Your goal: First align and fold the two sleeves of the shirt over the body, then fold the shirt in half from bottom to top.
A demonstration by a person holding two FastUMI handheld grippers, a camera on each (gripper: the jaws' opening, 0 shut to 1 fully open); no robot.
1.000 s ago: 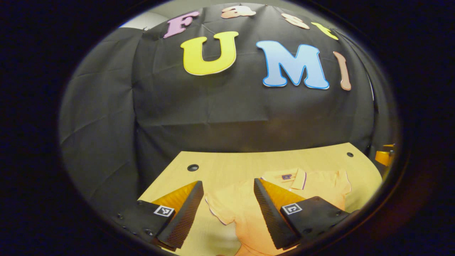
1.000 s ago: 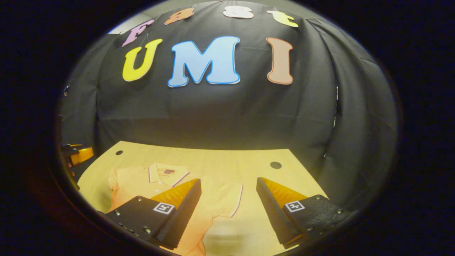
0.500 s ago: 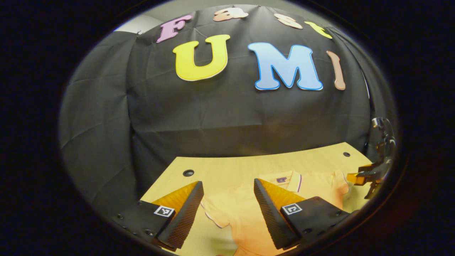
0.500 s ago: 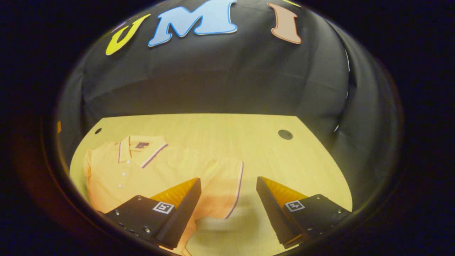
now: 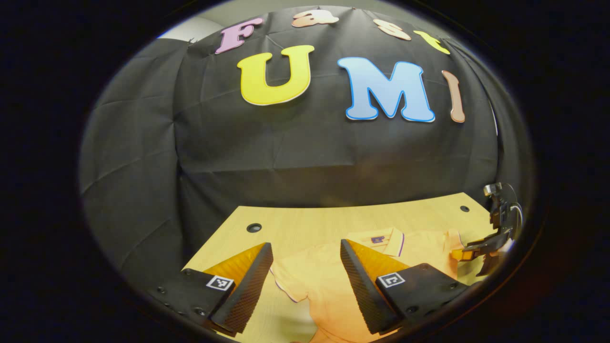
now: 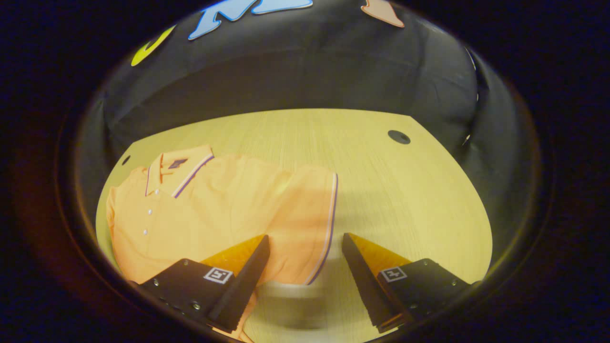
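Note:
An orange polo shirt (image 6: 200, 205) with a striped collar lies flat on the wooden table (image 6: 381, 190), collar toward the back wall. In the right gripper view its right sleeve (image 6: 310, 224), with a striped cuff, sits just ahead of my right gripper (image 6: 305, 247), which is open and low over the cuff. In the left gripper view the shirt (image 5: 319, 276) lies under my left gripper (image 5: 305, 257), which is open above the left sleeve (image 5: 286, 283). The right gripper (image 5: 481, 250) also shows at the far right of that view, near the shirt's other sleeve.
The table has round holes near its back corners (image 6: 399, 137) (image 5: 253, 227). The black cloth wall stands close behind the table's back edge. Bare wood lies to the right of the shirt in the right gripper view.
My right gripper has tilted down and moved closer to the right sleeve, whose cuff now lies between its fingers' line. The left gripper has barely moved.

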